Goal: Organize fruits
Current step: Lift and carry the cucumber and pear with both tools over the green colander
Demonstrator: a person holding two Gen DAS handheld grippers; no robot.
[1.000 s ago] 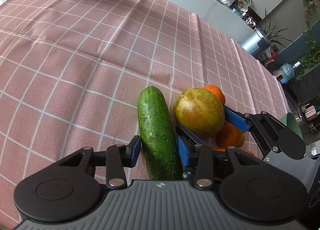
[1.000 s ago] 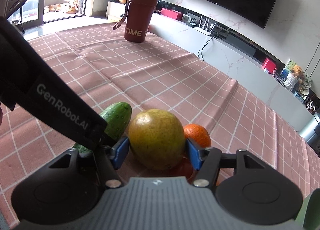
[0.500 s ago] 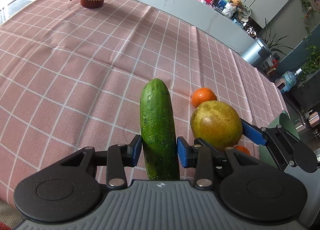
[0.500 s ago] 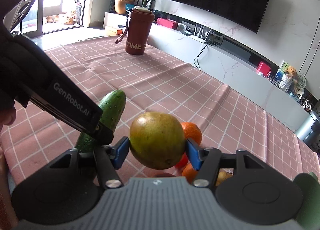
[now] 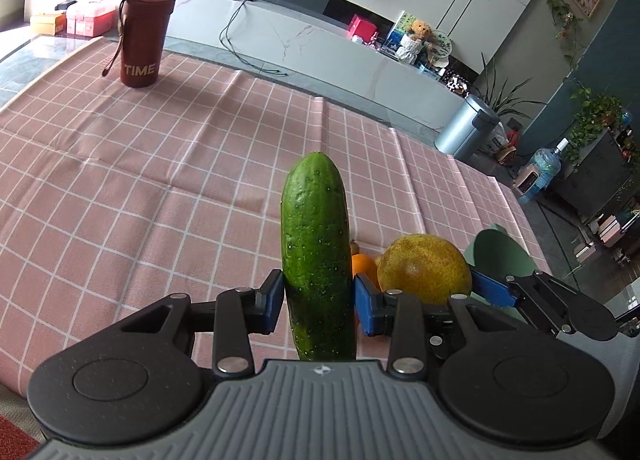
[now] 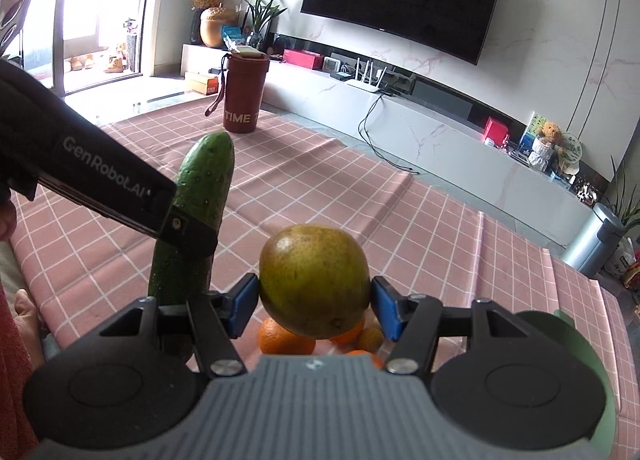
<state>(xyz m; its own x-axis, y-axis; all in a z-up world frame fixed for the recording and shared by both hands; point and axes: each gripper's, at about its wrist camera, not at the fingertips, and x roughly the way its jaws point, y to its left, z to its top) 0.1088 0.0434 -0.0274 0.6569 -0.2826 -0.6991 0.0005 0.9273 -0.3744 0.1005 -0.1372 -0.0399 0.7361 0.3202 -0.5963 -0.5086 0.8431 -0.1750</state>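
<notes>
Left gripper (image 5: 316, 302): clamped cucumber (image 5: 314, 244), raised above the cloth (image 5: 160, 180).
Right gripper (image 6: 314, 306): clamped pear (image 6: 314, 280), just right of cucumber.
Oranges (image 6: 286, 338): under pear.
Bottle (image 5: 142, 36): far behind cucumber.

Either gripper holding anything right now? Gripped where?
Both. The left gripper clamps the cucumber across its lower part, the tip pointing away. The right gripper clamps the yellow-green round fruit across its widest middle.

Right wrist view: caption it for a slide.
Right gripper lifts a green-yellow fruit above the oranges.
</notes>
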